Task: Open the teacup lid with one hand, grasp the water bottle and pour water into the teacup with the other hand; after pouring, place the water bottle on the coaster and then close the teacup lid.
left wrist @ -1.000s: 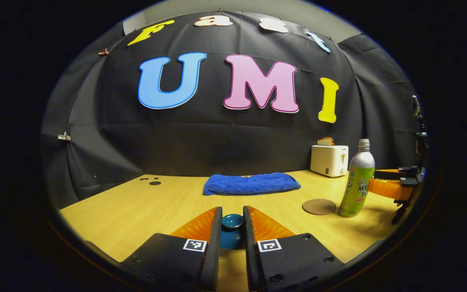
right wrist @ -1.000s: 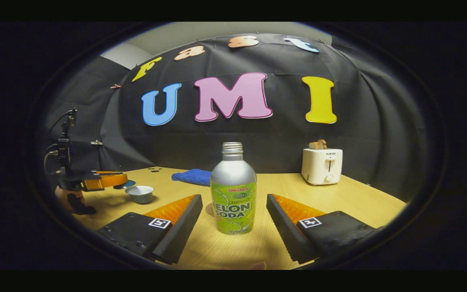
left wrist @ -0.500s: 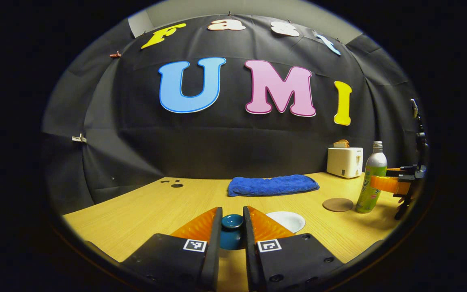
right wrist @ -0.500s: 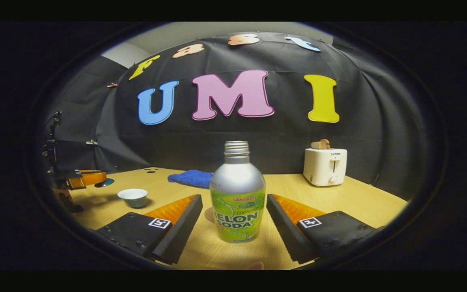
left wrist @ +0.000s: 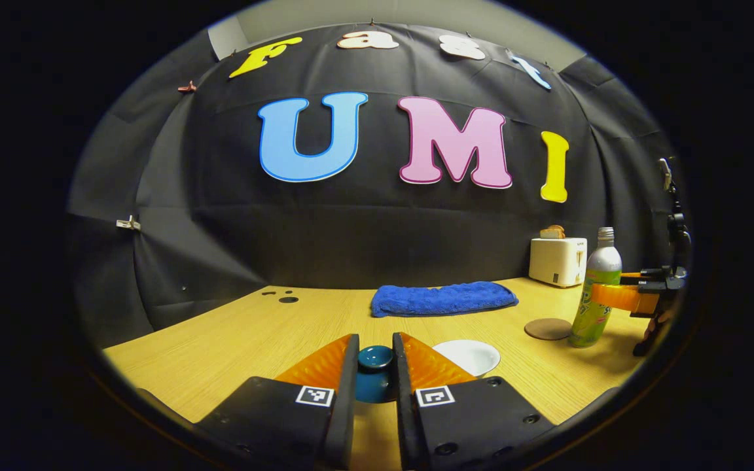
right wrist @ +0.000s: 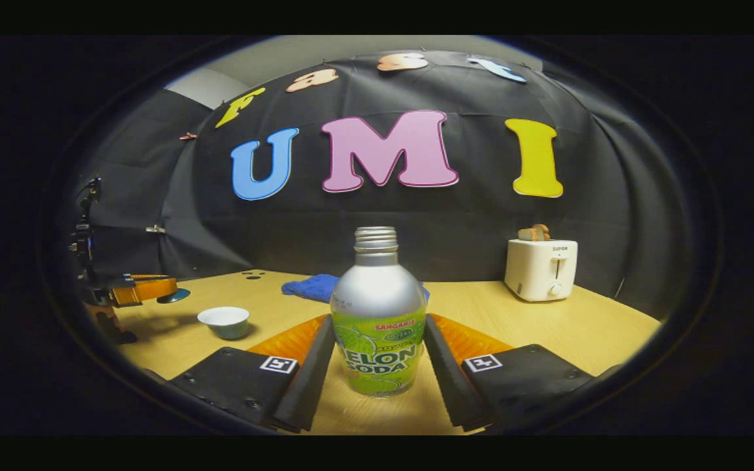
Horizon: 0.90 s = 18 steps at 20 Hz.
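Over on the left side of the table (left wrist: 233, 333), the left gripper (left wrist: 375, 366) has both fingers pinched on the knob of the dark teal teacup lid (left wrist: 375, 358), carrying it up off the cup. Just to its right sits the teacup (left wrist: 467, 355), white inside, open and uncovered on the wood. Behind it, a blue towel (left wrist: 444, 297) lies folded near the back wall. Moving right, the round brown coaster (left wrist: 548, 328) lies flat with nothing on it, right beside the water bottle (left wrist: 594, 288). At the far right corner stands a white toaster (left wrist: 557, 260) with bread poking out of its slot.

Switching to the right gripper view: the right gripper (right wrist: 377, 366) has clamped its fingers (right wrist: 315, 366) against both sides of the water bottle's green label. The bottle stands upright with its cap off and the threaded neck bare. Off to its left the teacup shows pale green outside, with the lid held in the air beyond it.
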{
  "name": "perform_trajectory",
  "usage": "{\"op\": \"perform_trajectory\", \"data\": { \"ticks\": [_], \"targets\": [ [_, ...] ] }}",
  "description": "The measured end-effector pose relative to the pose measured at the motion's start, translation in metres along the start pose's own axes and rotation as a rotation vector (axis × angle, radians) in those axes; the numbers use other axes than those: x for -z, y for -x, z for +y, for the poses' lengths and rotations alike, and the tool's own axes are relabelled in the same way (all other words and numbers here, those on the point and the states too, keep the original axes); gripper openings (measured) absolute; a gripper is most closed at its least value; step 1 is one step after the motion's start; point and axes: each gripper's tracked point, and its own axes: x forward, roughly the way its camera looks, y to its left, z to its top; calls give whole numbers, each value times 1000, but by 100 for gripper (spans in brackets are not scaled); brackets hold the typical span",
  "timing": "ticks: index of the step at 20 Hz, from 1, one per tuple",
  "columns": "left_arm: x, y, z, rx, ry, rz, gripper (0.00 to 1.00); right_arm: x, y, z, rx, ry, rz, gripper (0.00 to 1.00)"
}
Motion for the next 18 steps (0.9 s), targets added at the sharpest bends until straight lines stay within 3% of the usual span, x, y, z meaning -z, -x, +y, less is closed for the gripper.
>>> {"op": "perform_trajectory", "data": {
  "ticks": [3,7,9,10,11,18],
  "targets": [
    [0,1,6,-3,0,0,31,-17,-9,15,1,193,-23,77],
    [0,1,6,7,0,0,31,-40,-24,43,-10,540,-68,77],
    [-1,1,6,22,-1,-1,31,-35,-32,53,-27,700,-57,77],
    [0,2,8,25,-1,-1,31,-32,-34,56,-31,773,-50,72],
    [0,2,10,24,-1,-1,31,-27,-37,59,-38,844,-42,77],
    [0,3,19,16,-1,0,31,-15,-44,90,-80,1308,-82,77]
  ]
}}
